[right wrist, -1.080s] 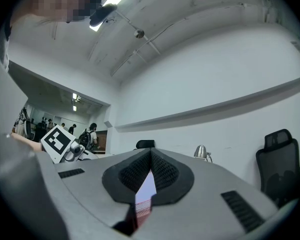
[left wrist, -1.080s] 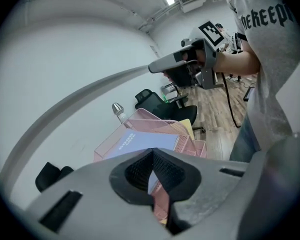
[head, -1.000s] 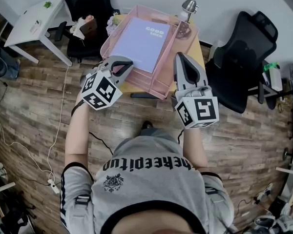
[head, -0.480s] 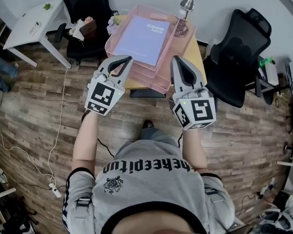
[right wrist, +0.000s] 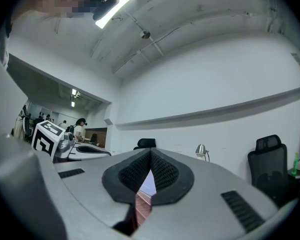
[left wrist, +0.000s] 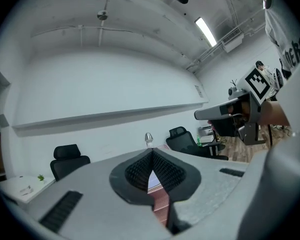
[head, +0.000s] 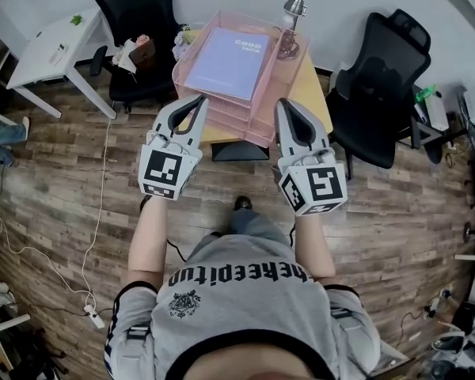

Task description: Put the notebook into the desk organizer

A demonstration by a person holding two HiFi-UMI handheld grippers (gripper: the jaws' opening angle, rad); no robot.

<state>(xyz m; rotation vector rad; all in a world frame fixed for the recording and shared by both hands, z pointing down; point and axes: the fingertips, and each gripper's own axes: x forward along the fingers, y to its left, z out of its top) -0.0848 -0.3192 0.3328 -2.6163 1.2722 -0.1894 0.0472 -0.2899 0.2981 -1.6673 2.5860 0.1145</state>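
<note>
The lavender notebook lies flat in the top tray of the pink mesh desk organizer on the small wooden desk. My left gripper hangs shut and empty just in front of the organizer's near left corner, apart from it. At the organizer's near right side my right gripper is also shut and empty. In both gripper views the jaws meet tip to tip, and a sliver of notebook and pink mesh shows through the gap below the tips.
A silver desk lamp stands at the organizer's far right. Black office chairs stand at the right and far left. A white side table is at the left. A cable trails over the wooden floor.
Both grippers have drawn back from the organizer toward the person. The left one has rolled, so its marker cube now faces up squarely. The notebook stays in the tray.
</note>
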